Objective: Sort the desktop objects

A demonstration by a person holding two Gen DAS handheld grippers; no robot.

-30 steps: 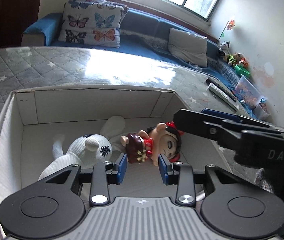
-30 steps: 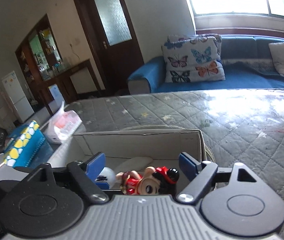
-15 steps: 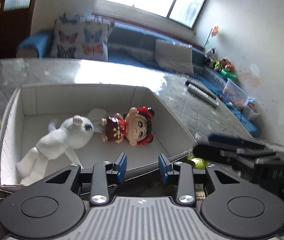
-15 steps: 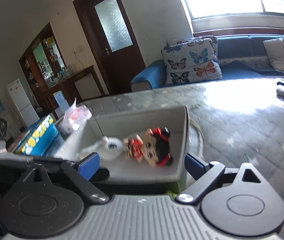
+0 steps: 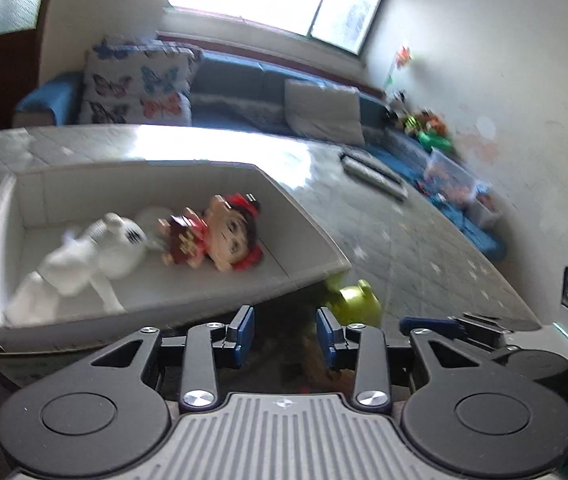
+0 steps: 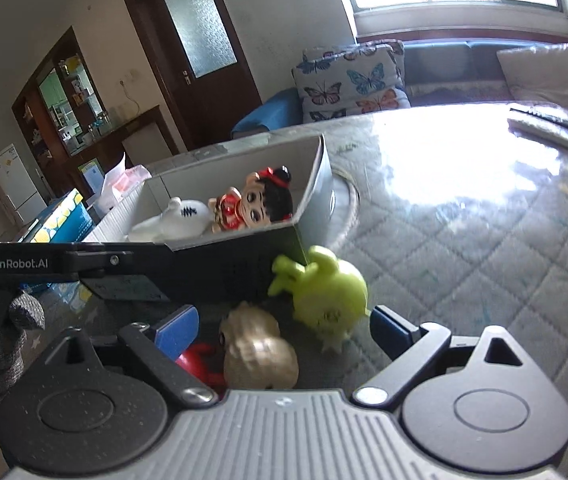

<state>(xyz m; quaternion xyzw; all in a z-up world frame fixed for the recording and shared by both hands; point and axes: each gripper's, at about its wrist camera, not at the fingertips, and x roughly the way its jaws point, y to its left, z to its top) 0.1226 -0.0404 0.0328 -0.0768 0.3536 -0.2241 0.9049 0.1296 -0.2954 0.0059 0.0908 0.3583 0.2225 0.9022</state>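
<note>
Ahead of the left gripper (image 5: 284,332), whose blue-padded jaws stand partly apart with nothing between them, a white cardboard box (image 5: 312,236) sits on the quilted table (image 5: 424,248) and holds a white plush toy (image 5: 96,252) lying against a red-dressed doll (image 5: 220,236). Just beyond the right gripper (image 6: 284,330), spread wide and empty, a green toy (image 6: 328,292) lies by the box's near corner, while a tan toy (image 6: 258,350) and a red one (image 6: 198,362) lie between its fingers, apparently untouched.
</note>
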